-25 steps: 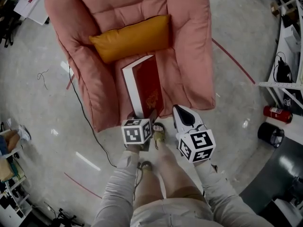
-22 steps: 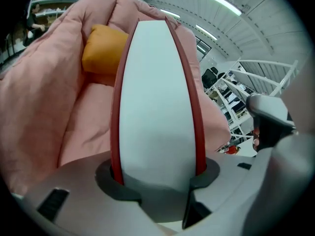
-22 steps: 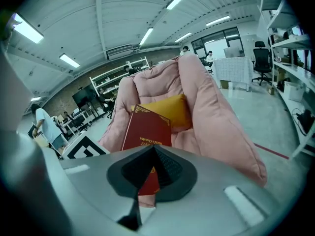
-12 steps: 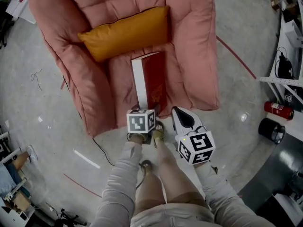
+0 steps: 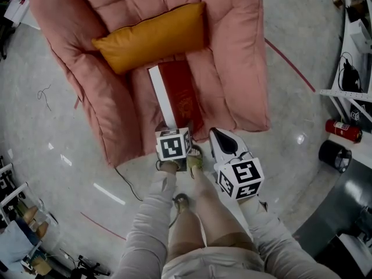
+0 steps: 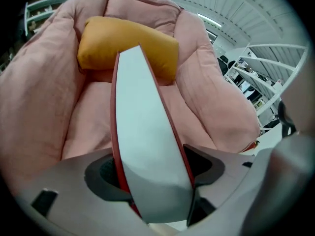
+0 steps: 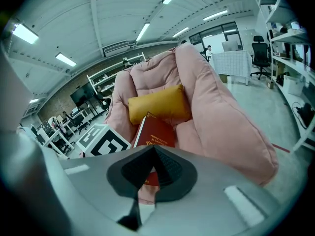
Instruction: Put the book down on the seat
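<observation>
The red book [image 5: 181, 96] with white page edges rests on the pink armchair's seat [image 5: 143, 100], its far end just below the yellow cushion [image 5: 148, 36]. My left gripper [image 5: 174, 132] is at the book's near end. In the left gripper view the book [image 6: 142, 132] stands between the jaws of the left gripper [image 6: 155, 173], which are opening, with small gaps beside the covers. My right gripper [image 5: 217, 135] hovers off the seat's front edge to the right, shut and empty. Past the right gripper's [image 7: 150, 154] jaws, that view shows the book [image 7: 158, 132] and the cushion [image 7: 160, 104].
The armchair's thick arms [image 5: 238, 68] flank the seat. A black cable [image 5: 125, 182] runs over the floor at the chair's left. A red fire extinguisher [image 5: 342, 127], a black bin [image 5: 334, 156] and white shelving [image 5: 351, 95] stand at the right. The person's legs [image 5: 200, 214] are below.
The book has come down from a raised tilt onto the seat and lies flatter, its cover facing up. The left gripper stays at its near end; the right gripper has hardly moved.
</observation>
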A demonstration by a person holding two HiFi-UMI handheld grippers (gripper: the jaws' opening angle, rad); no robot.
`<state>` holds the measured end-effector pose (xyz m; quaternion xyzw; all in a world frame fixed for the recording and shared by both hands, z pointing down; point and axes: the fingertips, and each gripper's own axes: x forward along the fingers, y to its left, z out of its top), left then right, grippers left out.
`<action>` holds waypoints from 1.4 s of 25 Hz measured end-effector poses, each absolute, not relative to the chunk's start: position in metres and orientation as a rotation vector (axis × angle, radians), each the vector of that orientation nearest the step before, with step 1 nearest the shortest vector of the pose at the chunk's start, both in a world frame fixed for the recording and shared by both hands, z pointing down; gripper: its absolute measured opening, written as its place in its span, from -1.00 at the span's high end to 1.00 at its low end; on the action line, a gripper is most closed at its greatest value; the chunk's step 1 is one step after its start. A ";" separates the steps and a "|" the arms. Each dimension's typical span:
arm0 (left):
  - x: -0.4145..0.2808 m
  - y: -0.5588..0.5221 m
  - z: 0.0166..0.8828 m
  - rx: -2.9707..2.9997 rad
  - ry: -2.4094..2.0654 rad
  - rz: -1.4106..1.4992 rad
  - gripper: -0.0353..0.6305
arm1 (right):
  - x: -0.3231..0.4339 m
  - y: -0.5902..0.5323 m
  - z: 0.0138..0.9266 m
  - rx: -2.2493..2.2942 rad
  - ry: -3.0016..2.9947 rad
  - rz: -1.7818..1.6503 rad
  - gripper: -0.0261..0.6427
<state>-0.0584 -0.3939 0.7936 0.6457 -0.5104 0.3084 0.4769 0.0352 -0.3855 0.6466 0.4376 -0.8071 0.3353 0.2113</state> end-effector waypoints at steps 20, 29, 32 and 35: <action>-0.122 -0.360 0.741 1.475 -1.488 0.789 -0.20 | 0.012 -0.380 0.606 1.183 -2.313 0.888 0.92; -0.119 -0.354 0.689 1.565 -1.523 0.749 -0.12 | -0.002 -0.366 0.589 1.150 -2.338 0.866 0.92; -0.126 -0.353 0.667 1.592 -1.625 0.766 0.61 | -0.001 -0.362 0.584 1.150 -2.338 0.862 0.92; -0.126 -0.350 0.648 1.608 -1.654 0.728 0.82 | 0.000 -0.357 0.578 1.148 -2.337 0.856 0.92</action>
